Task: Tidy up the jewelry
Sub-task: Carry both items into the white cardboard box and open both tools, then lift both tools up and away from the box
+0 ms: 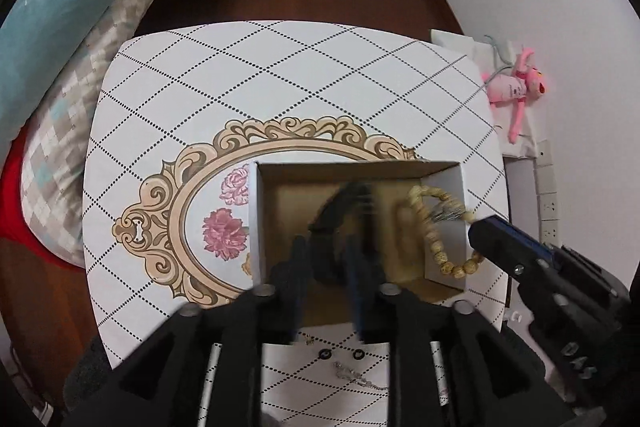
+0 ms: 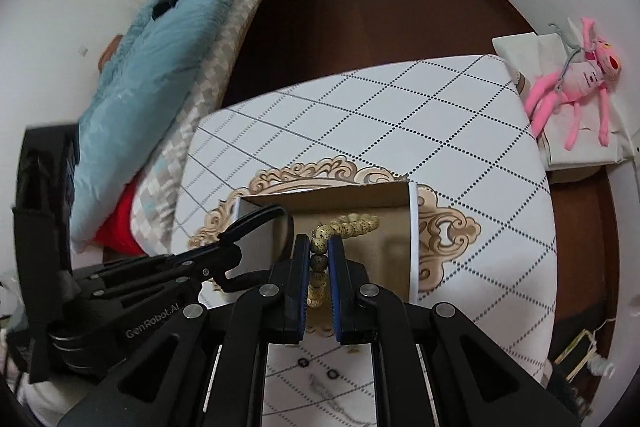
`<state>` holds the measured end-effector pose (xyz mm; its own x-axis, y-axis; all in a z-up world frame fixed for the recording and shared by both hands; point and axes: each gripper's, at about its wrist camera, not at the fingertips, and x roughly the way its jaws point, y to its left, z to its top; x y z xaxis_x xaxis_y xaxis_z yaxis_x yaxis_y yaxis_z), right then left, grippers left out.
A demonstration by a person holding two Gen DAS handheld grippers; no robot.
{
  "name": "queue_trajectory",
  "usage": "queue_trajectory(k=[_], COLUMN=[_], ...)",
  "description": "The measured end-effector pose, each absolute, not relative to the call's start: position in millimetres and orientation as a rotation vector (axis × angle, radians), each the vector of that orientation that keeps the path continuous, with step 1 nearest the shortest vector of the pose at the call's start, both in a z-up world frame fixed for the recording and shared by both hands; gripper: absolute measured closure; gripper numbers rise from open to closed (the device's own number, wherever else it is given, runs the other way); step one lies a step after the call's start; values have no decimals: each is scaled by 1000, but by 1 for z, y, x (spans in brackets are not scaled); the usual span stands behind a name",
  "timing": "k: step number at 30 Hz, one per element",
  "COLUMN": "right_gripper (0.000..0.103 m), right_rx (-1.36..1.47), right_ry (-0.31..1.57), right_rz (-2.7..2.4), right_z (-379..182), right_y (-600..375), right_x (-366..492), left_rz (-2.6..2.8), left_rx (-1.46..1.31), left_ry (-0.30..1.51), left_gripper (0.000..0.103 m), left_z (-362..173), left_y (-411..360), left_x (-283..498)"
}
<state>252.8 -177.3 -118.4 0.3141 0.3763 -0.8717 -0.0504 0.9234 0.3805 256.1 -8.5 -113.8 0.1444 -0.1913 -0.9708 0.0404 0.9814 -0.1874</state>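
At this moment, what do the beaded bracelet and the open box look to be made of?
Bracelet: round beads, pale tan with dark speckles, matte; they look like seed or wood, though resin can't be ruled out. The right gripper pinches the strand.
Box: seemingly paperboard, with thin walls, plain brown matte inside and white outside, and folded corners.

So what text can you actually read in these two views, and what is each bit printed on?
"GenRobot.AI": white lettering on the left gripper body, right wrist view.
Raised letters on the right gripper body, left wrist view: too blurred to read.
Dark marks on the pink plush toy belly: too small to read.
Nothing else legible.
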Motion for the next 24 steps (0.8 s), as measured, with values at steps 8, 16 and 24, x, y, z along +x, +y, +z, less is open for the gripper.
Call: queue_trajectory(k=[8, 16, 24], right_gripper=[61, 4, 1], right_rx=[207, 2, -45], right_ry=[1220, 1222, 1197], right_rz=[201, 33, -24], right_z=[-121, -144, -156], right_y=[-183, -180, -178], right_x=[244, 222, 211], left_rz=[-97, -16, -13], left_rx=[-79, 20, 31], left_ry=[1322, 1197, 1199], left_gripper=[13, 0, 0], left_z=[-99, -112, -124], left_y=[11, 20, 12], left_x=[248, 218, 204])
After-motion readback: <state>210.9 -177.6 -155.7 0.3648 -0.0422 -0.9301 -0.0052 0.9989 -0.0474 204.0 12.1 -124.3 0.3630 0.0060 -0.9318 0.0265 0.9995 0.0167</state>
